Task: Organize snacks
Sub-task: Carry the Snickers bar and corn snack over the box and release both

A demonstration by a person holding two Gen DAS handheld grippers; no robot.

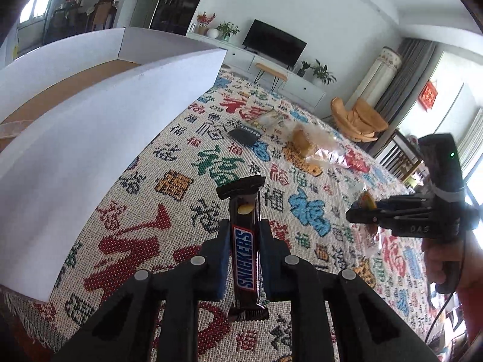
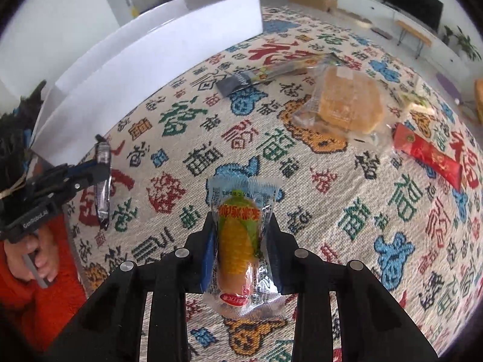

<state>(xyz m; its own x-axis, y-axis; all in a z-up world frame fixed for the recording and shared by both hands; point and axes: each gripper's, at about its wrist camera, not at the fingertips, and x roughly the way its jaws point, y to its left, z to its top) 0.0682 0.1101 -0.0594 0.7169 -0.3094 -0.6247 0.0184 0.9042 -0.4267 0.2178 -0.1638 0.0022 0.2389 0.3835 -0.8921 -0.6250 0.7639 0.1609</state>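
Note:
My left gripper (image 1: 244, 229) is shut on a brown Snickers bar (image 1: 245, 247), held lengthwise above the patterned cloth; the same bar (image 2: 102, 181) shows at the left of the right wrist view. My right gripper (image 2: 241, 229) is shut on a clear-wrapped corn sausage (image 2: 238, 247), which also appears (image 1: 366, 200) at the right of the left wrist view. A large white box (image 1: 90, 138) with a brown floor stands to the left, and its wall (image 2: 169, 48) rises at the far left in the right wrist view.
On the cloth (image 2: 347, 211) lie a wrapped bread cake (image 2: 350, 99), a dark packet (image 2: 235, 83), a long clear packet (image 2: 289, 68) and a red packet (image 2: 428, 154). A hand (image 2: 36, 259) and red sleeve hold the left gripper. A TV and cabinet stand behind.

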